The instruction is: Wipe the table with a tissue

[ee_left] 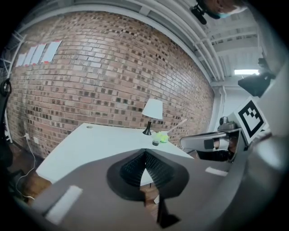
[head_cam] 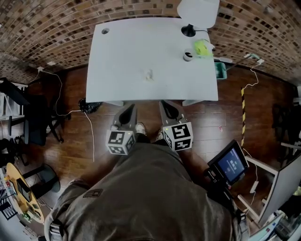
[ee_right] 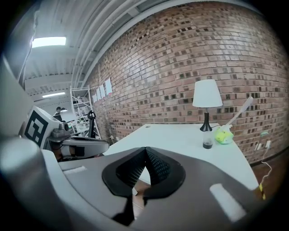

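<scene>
A white table [head_cam: 122,52] stands before me against a brick wall. A small crumpled white tissue [head_cam: 149,75] lies near its middle, toward the near edge. Both grippers hang side by side over the wooden floor, just short of the table's near edge and apart from the tissue. My left gripper [head_cam: 128,108] is shut with nothing between its ribbed pads [ee_left: 135,166], and it points at the table [ee_left: 90,144]. My right gripper [head_cam: 166,103] is also shut and empty [ee_right: 145,152], facing the table [ee_right: 180,135]. The tissue is hidden in both gripper views.
A white-shaded lamp [head_cam: 197,12], a small bottle [head_cam: 187,56] and a yellow-green object [head_cam: 202,48] stand at the table's far right corner. A teal bin [head_cam: 220,70] sits beside the table. Cables [head_cam: 89,127] cross the floor at left; a screen on a stand [head_cam: 230,164] is at right.
</scene>
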Demonstrator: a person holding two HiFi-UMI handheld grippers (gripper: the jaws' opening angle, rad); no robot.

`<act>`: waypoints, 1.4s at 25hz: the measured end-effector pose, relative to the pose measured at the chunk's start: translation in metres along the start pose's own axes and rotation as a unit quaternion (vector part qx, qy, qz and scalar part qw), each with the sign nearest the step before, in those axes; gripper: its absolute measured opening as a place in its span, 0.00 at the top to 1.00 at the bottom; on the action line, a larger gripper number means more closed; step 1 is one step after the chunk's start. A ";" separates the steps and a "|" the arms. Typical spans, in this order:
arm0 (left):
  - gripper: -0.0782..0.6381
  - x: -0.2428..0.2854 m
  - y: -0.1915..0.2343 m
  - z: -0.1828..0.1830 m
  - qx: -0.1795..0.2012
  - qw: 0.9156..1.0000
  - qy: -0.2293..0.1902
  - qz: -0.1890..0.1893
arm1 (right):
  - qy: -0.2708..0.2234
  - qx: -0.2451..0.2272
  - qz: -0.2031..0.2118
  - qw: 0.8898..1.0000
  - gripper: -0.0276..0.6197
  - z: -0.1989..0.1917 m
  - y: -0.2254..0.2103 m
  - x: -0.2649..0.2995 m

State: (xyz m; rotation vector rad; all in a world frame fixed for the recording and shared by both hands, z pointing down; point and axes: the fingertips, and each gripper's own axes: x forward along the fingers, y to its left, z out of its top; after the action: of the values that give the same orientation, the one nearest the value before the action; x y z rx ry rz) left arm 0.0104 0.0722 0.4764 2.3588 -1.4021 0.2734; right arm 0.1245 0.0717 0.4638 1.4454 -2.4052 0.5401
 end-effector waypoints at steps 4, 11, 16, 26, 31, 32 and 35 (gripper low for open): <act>0.89 -0.006 -0.001 0.007 0.007 1.000 -0.007 -0.007 | -0.005 -0.006 -0.003 1.000 0.94 0.005 0.007 -0.004; 0.89 -0.014 0.005 0.012 0.013 1.000 -0.016 -0.013 | -0.015 -0.016 -0.009 1.000 0.94 0.015 0.015 -0.002; 0.89 -0.015 0.011 0.018 0.014 1.000 -0.023 -0.015 | -0.016 -0.019 -0.012 1.000 0.94 0.017 0.021 -0.002; 0.89 -0.016 0.013 0.017 0.013 0.999 -0.026 -0.027 | -0.022 -0.019 -0.023 0.999 0.94 0.017 0.028 -0.003; 0.89 -0.016 0.012 0.018 0.015 0.999 -0.027 -0.036 | -0.022 -0.018 -0.032 0.999 0.94 0.017 0.028 -0.005; 0.89 -0.016 0.013 0.018 0.015 0.999 -0.025 -0.037 | -0.022 -0.017 -0.034 0.999 0.94 0.017 0.028 -0.004; 0.89 -0.015 0.015 0.017 0.013 0.999 -0.022 -0.039 | -0.021 -0.018 -0.036 0.999 0.94 0.018 0.030 -0.003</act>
State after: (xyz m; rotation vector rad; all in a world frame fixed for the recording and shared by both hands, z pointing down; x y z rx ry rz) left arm -0.0108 0.0704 0.4593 2.4496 -1.3299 0.2201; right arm 0.0988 0.0787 0.4418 1.5364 -2.3705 0.4520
